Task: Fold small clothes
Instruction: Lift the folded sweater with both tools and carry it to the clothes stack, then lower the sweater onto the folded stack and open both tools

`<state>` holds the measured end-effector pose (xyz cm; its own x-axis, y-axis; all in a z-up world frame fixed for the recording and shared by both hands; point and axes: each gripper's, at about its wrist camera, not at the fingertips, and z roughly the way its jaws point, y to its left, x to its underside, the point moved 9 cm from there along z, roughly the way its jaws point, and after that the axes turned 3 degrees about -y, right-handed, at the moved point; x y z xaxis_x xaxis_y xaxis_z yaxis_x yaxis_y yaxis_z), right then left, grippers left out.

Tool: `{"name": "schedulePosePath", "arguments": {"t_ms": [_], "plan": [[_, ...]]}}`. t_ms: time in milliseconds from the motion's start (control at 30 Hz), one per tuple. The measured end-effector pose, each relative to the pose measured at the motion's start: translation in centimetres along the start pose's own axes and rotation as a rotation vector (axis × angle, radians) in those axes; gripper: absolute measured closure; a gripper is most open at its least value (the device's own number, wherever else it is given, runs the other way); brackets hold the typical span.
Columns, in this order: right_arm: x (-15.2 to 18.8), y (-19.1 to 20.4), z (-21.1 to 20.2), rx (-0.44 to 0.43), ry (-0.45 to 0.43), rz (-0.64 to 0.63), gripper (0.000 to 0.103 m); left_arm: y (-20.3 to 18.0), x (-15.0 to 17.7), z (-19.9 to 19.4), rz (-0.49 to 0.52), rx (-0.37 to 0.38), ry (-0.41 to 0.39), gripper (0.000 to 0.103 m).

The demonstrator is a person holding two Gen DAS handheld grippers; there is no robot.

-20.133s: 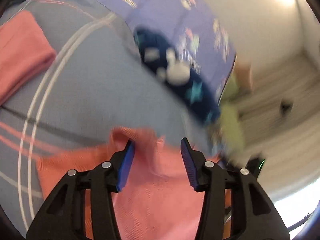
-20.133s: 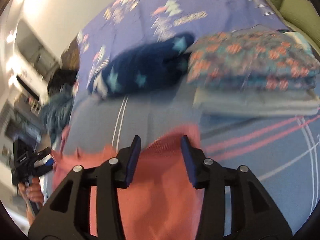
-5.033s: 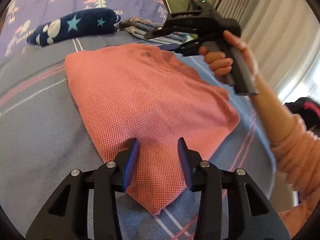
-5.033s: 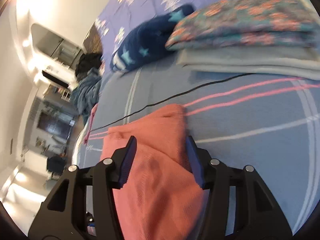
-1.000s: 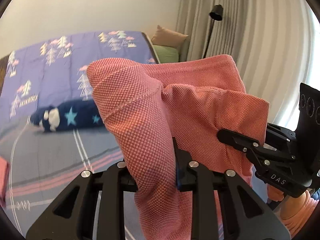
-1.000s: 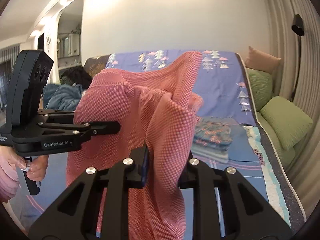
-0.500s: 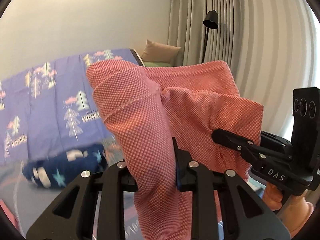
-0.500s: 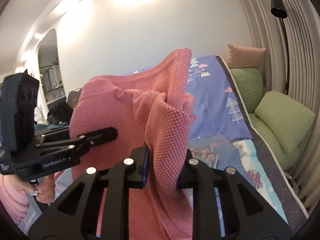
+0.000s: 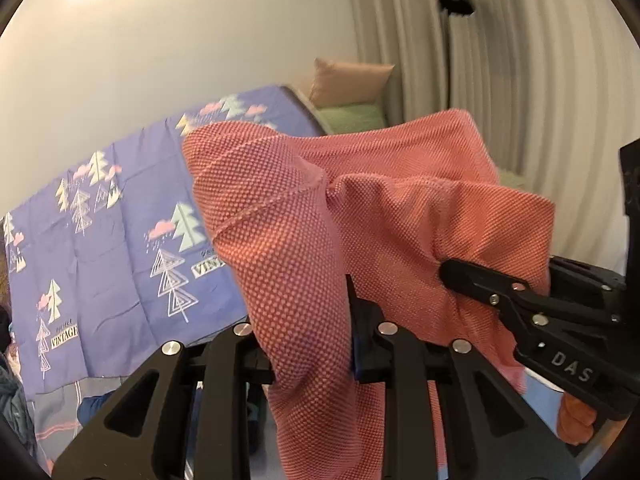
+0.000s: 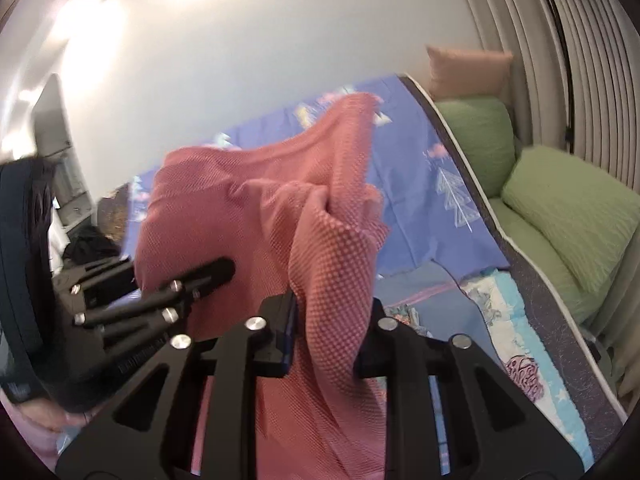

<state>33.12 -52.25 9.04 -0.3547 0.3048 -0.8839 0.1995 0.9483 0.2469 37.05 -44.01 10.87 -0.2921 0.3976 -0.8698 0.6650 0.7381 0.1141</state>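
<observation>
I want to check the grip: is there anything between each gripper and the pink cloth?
Nothing visible. The pink cloth sits directly between the fingers of the left gripper and the right gripper, held up in the air; both have just been opening a little.

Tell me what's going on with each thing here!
Coral waffle-knit garment: lifted off the bed, bunched, hanging between both tongs.
Left tongs: just been opening, garment still between their pads.
Right tongs: just been opening, garment still between their pads.
Purple tree-print bedspread: spread flat on the bed.
Green cushion: lying beside the bed.
</observation>
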Motion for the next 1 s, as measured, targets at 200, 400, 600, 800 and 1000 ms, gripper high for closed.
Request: {"name": "schedulePosePath", "arguments": {"t_ms": [200,400,600,800,1000], "plan": [[7.6,-5.4,7.7,0.281,0.142,0.061,0.038,5.9,11.5,11.2,0.061,-0.326,0.292,0.027],[13.9,-3.6,1.2,0.29,0.077,-0.082,0.037,7.5,16.6,6.5,-0.042,-0.24,0.207,0.025],[17.8,-0.4,-8.2,0.28,0.078,-0.096,0.025,4.7,19.4,-3.1,-0.175,-0.09,0.1,0.003],[19.2,2.8,-16.1,0.298,0.055,-0.118,0.012,1.8,22.0,-12.5,-0.175,-0.079,0.061,0.001],[20.1,5.6,-23.0,0.262,0.001,-0.117,0.002,-0.1,22.3,-20.3,-0.136,-0.133,-0.025,0.001]]}}
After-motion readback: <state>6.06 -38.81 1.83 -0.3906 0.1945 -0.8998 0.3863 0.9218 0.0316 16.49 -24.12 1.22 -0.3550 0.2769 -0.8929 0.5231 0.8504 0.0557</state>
